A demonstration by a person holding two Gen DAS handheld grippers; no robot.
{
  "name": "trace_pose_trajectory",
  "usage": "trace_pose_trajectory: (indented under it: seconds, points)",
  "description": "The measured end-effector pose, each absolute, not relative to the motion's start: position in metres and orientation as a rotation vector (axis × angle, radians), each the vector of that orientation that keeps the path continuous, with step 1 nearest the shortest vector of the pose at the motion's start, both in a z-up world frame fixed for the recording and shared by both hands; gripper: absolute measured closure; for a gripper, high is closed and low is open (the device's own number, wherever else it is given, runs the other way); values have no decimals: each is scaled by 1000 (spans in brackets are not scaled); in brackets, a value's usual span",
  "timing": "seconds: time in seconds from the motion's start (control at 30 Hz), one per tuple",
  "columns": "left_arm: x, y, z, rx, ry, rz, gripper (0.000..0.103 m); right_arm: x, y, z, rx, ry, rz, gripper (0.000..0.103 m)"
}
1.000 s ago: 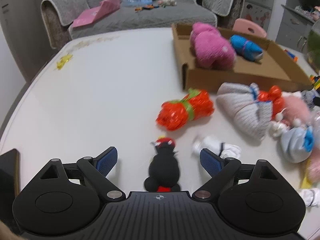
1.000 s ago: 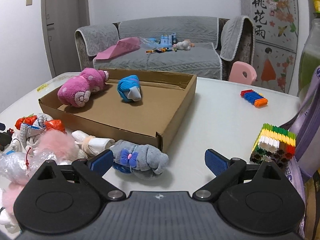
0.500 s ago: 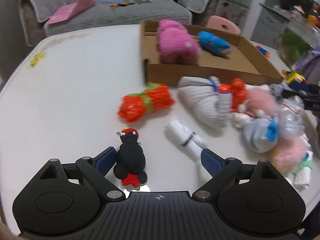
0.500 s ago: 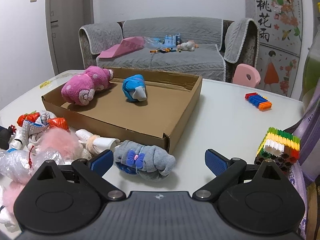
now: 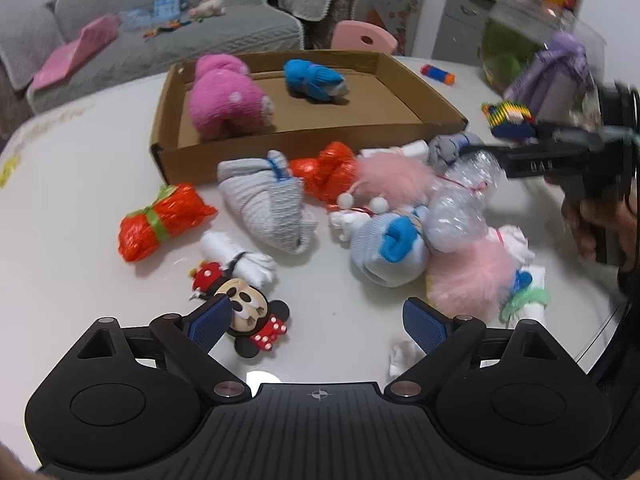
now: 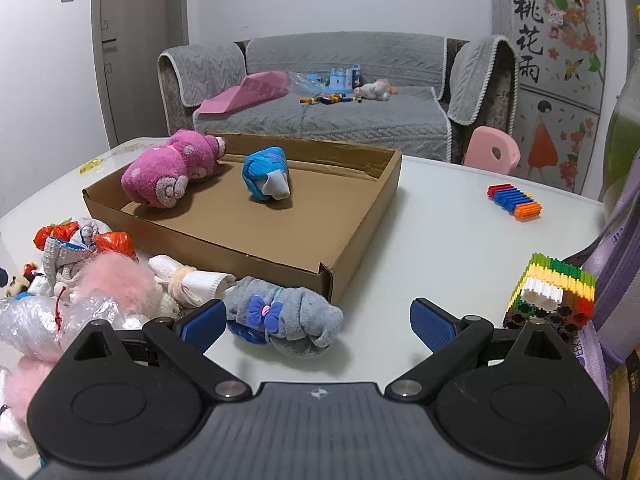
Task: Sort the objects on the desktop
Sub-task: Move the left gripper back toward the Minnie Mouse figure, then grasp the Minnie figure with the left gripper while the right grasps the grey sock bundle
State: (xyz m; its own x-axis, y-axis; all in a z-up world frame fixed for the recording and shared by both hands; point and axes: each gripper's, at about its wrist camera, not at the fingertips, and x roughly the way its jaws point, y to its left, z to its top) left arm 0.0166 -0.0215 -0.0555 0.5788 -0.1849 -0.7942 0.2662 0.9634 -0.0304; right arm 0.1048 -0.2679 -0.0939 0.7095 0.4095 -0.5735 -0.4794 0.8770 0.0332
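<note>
Desk (image 5: 72, 184), white and glossy, carries everything here, with a shallow cardboard box (image 6: 352, 236) lying flat toward its far side. Inside the box rest a pink rolled sock (image 6: 168, 168) at the left end and a blue rolled sock (image 6: 264, 176) near the middle, apart from each other. In front of the box's near wall sprawls a loose heap of bundles: a grey striped sock bundle (image 5: 268, 204), a red foil packet (image 5: 160, 220) off to its left, and a white sock roll (image 5: 240, 256) nearer the camera. The left tongs (image 5: 316, 320) hover low over the desk, level and pointing toward the box, their jaws spread wide and holding nothing; a mouse doll (image 5: 248, 312) lies on its back just beside the left blue pad, face up. The right tongs (image 6: 316, 320) also sit low and level with jaws wide and empty, aimed at the box's near corner, and a grey sock with a purple bow (image 6: 284, 320) lies on the desk between the fingers, closer to the left pad. From the left wrist view, the person's right hand (image 5: 600, 224) grips the handle of that tool at the right edge.
</note>
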Motion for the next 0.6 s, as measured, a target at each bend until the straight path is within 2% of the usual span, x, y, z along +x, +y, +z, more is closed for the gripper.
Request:
trace_pose_trajectory:
  seconds: [0.3,0.5,0.6]
  points:
    - [26,7,-62,102,903,-97,8,106,-269,-100,-149,597,506,5]
    - [38,24,-83,114,958,-95,6,107,-266,-105,-162,606,522,5]
    - [43,26,-83,78,958,-96,9,108,-265,-105,-160,605,525,5]
